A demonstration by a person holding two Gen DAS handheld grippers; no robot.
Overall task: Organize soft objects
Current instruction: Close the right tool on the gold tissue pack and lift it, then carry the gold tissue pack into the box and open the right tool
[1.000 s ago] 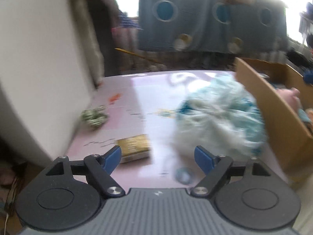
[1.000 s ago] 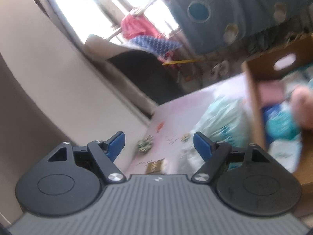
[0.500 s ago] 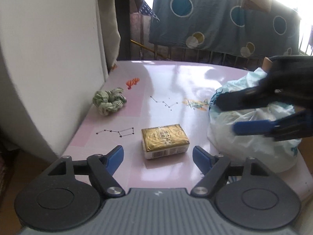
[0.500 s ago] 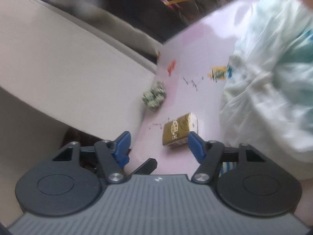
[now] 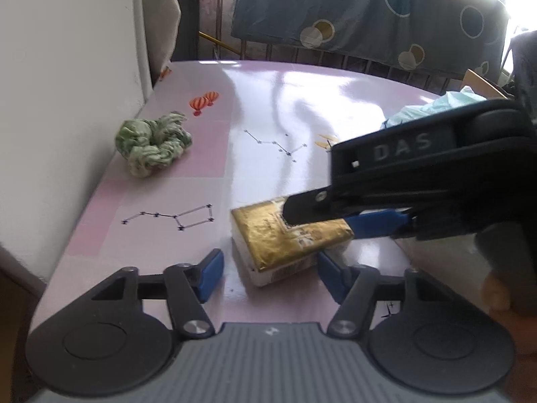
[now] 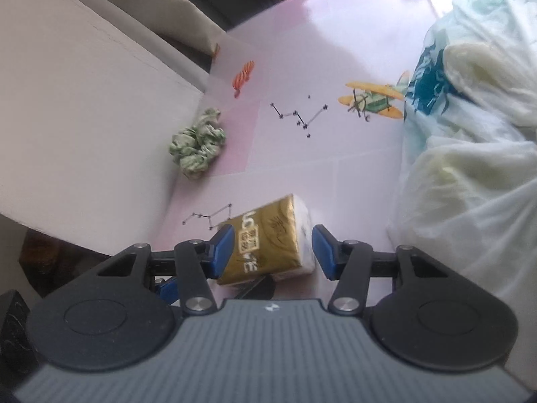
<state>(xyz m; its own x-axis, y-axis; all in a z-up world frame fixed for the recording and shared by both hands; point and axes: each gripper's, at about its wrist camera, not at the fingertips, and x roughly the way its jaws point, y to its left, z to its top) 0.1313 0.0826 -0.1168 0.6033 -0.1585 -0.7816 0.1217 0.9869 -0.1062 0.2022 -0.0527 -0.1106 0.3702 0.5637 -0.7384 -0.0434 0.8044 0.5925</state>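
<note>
Gold tissue pack (image 6: 265,238) flat on pink surface (image 5: 302,107), at 5 o'clock from green scrunchie (image 5: 152,142). Right gripper (image 6: 272,252) jaws astride pack, closing, left pad touching, right pad clear. Left gripper (image 5: 268,275) jaws apart, closing, flanking near end, probably for steadying.

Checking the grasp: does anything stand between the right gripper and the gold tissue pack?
Nothing visible does. The tissue pack already lies between the pads of the right gripper, whose jaws have just been closing.
</note>
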